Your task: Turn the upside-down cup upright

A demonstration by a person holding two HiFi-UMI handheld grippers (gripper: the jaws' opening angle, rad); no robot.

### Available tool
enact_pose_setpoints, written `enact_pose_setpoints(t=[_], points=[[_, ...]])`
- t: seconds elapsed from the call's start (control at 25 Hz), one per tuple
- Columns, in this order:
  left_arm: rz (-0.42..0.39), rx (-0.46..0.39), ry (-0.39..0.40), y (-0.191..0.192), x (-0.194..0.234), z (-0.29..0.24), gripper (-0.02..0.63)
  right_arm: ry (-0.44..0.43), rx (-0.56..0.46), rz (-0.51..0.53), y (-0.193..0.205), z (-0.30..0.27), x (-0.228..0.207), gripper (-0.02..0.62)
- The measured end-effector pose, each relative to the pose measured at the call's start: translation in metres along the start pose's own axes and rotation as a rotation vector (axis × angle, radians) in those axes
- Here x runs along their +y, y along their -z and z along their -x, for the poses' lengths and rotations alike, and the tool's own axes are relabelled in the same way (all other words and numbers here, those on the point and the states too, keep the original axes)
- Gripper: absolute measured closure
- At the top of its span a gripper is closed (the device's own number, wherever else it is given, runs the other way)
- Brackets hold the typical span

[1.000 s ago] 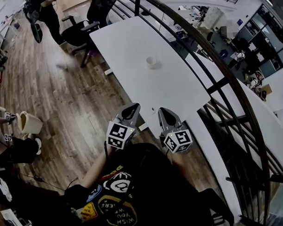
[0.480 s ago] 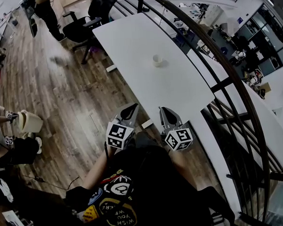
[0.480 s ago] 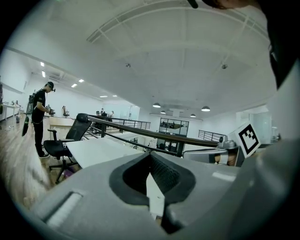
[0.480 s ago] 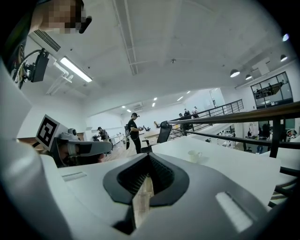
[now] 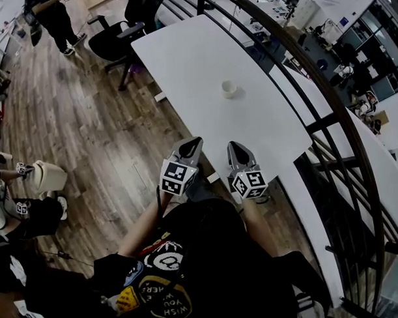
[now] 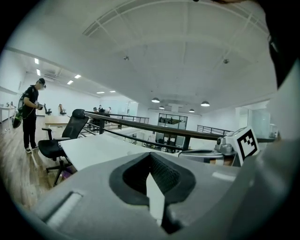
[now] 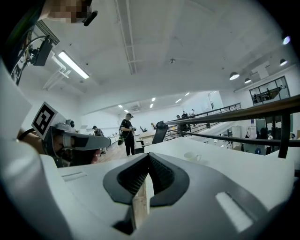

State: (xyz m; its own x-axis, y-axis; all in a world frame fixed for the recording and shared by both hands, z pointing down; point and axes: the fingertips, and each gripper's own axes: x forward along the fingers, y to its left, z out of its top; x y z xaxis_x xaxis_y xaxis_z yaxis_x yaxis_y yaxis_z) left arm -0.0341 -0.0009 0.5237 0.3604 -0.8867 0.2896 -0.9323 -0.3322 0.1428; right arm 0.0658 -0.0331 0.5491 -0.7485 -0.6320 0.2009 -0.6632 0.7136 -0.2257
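- Both grippers sit closer to the table than a second ago, head view: left gripper and right gripper at its near edge, cup mid-table, well apart.
- Left gripper view: jaws closed, nothing held.
- Right gripper view: jaws closed, empty; cup ahead on table, untouched. Flip not begun.

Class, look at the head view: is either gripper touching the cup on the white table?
No, the cup stands alone far up the table, well apart from the left gripper and right gripper.
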Motion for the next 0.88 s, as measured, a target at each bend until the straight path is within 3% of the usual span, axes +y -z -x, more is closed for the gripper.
enact_pose_setpoints(t=[0.2, 0.4, 0.52, 0.6, 0.68, 0.88], points=[[-0.052, 0.062, 0.047, 0.002, 0.043, -0.075, 0.601, 0.046, 0.023, -0.003, 0.021, -0.062, -0.053, 0.597], [-0.04, 0.112, 0.075, 0.001, 0.067, -0.122, 0.601, 0.09, 0.065, 0.015, 0.042, -0.122, -0.111, 0.591], [-0.019, 0.153, 0.083, 0.018, 0.074, -0.137, 0.601, 0.148, 0.081, 0.0, 0.062, -0.151, -0.149, 0.491], [-0.015, 0.185, 0.098, 0.029, 0.078, -0.144, 0.601, 0.201, 0.091, -0.003, 0.076, -0.172, -0.174, 0.334], [-0.013, 0.211, 0.109, 0.037, 0.084, -0.149, 0.601, 0.239, 0.12, -0.008, 0.092, -0.192, -0.192, 0.264], [-0.008, 0.273, 0.109, 0.047, 0.099, -0.148, 0.601, 0.274, 0.181, 0.018, 0.113, -0.237, -0.211, 0.221]])
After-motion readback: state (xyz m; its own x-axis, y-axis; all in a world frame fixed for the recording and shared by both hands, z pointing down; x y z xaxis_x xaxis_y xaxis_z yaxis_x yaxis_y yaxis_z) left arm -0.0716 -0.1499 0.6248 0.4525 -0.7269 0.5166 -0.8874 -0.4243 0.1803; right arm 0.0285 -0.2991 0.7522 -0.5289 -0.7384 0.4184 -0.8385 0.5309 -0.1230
